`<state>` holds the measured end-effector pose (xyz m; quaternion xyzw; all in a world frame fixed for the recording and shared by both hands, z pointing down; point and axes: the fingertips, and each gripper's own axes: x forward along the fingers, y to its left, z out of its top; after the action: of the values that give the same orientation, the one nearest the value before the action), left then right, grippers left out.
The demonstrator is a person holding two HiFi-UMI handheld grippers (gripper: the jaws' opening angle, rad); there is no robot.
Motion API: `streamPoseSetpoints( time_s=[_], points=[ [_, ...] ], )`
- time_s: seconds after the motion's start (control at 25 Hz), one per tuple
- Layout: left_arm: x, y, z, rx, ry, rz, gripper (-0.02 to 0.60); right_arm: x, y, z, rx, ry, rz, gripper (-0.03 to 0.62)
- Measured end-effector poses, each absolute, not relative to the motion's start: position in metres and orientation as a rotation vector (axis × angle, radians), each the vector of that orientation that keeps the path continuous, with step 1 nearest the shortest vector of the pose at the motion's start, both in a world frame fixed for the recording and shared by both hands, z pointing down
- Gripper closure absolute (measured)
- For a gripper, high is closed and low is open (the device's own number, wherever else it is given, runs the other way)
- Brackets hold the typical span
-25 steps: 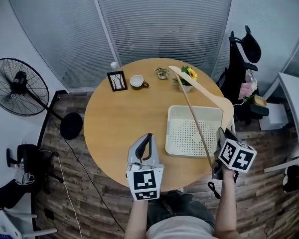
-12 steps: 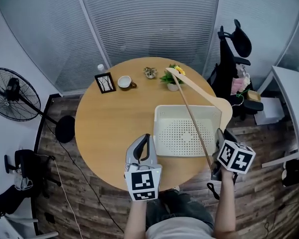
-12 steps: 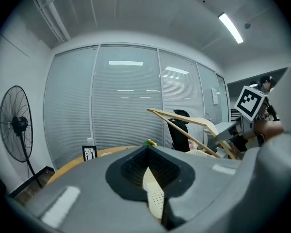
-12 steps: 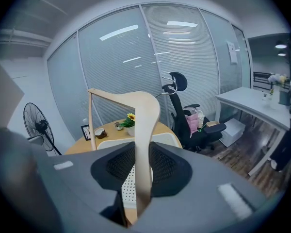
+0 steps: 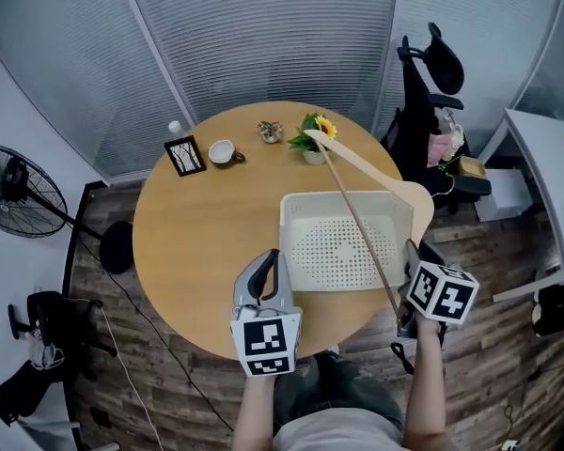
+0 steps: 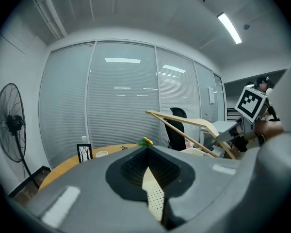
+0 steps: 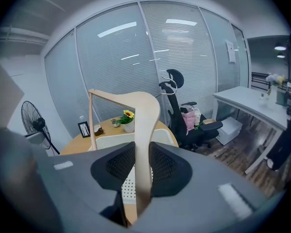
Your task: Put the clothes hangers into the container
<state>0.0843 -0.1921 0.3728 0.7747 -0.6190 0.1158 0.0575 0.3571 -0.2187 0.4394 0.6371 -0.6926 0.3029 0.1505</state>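
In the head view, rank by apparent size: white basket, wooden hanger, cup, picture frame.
Largest: white basket
Then wooden hanger, longer but slimmer, held nearer the camera: unsure
Smallest: picture frame and cup, alike

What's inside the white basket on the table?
Only its holey bottom shows in the white basket; no hangers lie there. The wooden hanger, held in the right claw, crosses above and covers a thin strip.

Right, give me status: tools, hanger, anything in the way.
Left tool shut, empty. Right tool shut on wooden hanger, held above the white container. Container empty; flower pot beside hanger's far tip.
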Motion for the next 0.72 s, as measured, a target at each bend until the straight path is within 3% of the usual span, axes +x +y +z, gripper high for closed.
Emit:
streamPoseSetpoints(
  time_s=[0.72],
  points=[
    [0.078,-0.225,0.381,2.414,-1.743,0.365,0.58,0.344,-0.228,0.459,1.767,-1.903,0.851,0.473]
  ],
)
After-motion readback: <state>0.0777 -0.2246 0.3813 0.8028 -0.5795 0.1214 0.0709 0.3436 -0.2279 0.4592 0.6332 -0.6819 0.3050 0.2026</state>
